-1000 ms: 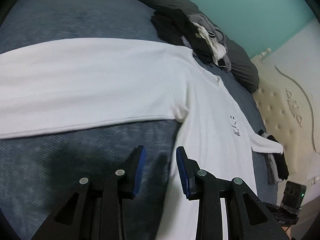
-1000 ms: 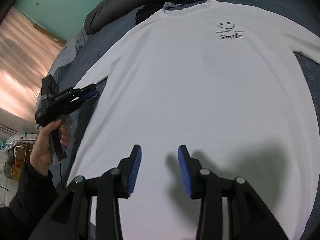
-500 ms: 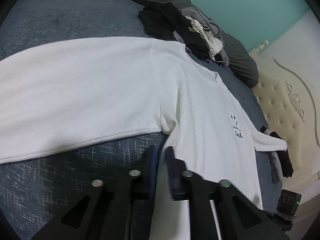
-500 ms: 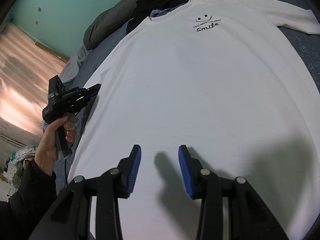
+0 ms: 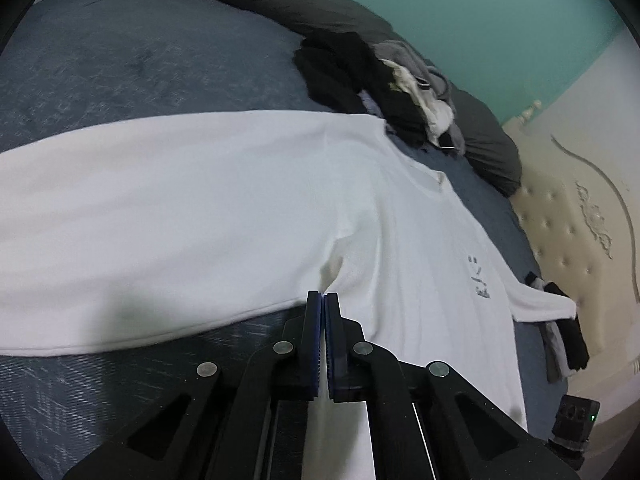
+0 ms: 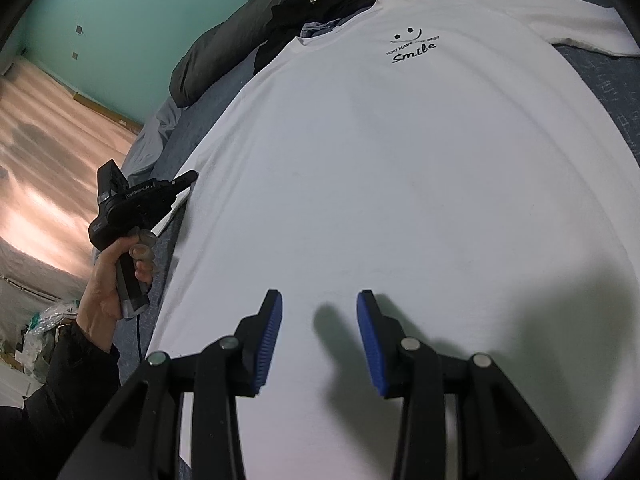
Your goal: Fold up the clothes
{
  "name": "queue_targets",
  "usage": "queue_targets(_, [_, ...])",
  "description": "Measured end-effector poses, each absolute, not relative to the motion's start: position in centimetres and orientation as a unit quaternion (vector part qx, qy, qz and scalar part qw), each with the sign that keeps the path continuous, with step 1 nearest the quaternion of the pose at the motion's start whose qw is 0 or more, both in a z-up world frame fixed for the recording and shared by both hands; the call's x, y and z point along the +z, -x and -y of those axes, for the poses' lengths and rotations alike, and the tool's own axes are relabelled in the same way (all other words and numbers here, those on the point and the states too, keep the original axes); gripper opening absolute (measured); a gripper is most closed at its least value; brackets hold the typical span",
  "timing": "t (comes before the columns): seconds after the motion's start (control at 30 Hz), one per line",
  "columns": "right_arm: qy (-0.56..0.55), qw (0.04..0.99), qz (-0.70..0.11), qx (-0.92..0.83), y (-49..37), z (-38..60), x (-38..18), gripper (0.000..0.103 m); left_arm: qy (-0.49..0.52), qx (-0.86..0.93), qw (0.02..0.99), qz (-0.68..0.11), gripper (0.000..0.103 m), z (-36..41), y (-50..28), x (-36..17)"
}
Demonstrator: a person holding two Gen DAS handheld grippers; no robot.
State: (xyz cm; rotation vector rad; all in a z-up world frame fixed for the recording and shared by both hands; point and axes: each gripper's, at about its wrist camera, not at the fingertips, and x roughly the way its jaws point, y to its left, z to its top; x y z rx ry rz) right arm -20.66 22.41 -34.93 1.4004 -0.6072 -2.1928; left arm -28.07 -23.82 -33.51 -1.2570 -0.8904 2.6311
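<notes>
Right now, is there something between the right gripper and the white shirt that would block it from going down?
Nothing visible does. The right gripper is open above the bare front of the white shirt, with only its own shadow under it. The pile of dark clothes lies far off, past the collar.

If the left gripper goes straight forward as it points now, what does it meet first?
Most likely the white T-shirt: the left gripper, jaws together, points at its underarm edge, though depth is unclear.

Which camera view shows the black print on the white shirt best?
The right wrist view: the black print faces the camera on the white shirt, so the smiley and "Smile" are readable. In the left wrist view the print appears small, sideways and unreadable.
</notes>
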Motion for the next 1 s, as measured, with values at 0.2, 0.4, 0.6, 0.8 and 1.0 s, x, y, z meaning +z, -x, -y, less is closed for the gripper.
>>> queue_targets(0.2, [-0.508,0.236,0.224,-0.798,20.6,-22.5,-34.8,0.039,0.408,0.866,0.021,0.29,0.001,25.1,28.0,-33.8])
queue_targets(0.4, [-0.507,0.236,0.225,-0.798,20.2,-23.1,-35.0,0.039,0.4,0.872,0.021,0.281,0.002,24.9,28.1,-32.9])
queue_targets(0.6, [-0.506,0.238,0.226,-0.798,20.0,-23.4,-35.0,0.039,0.42,0.863,0.032,0.28,0.002,24.8,26.6,-33.3])
queue_targets(0.8, [-0.503,0.244,0.227,-0.798,20.0,-23.2,-34.8,0.039,0.439,0.853,0.042,0.279,0.024,24.7,25.1,-33.7])
queue_targets(1.0, [-0.501,0.247,0.226,-0.798,19.9,-22.7,-34.6,0.039,0.45,0.84,0.069,0.296,0.016,24.7,23.9,-35.0])
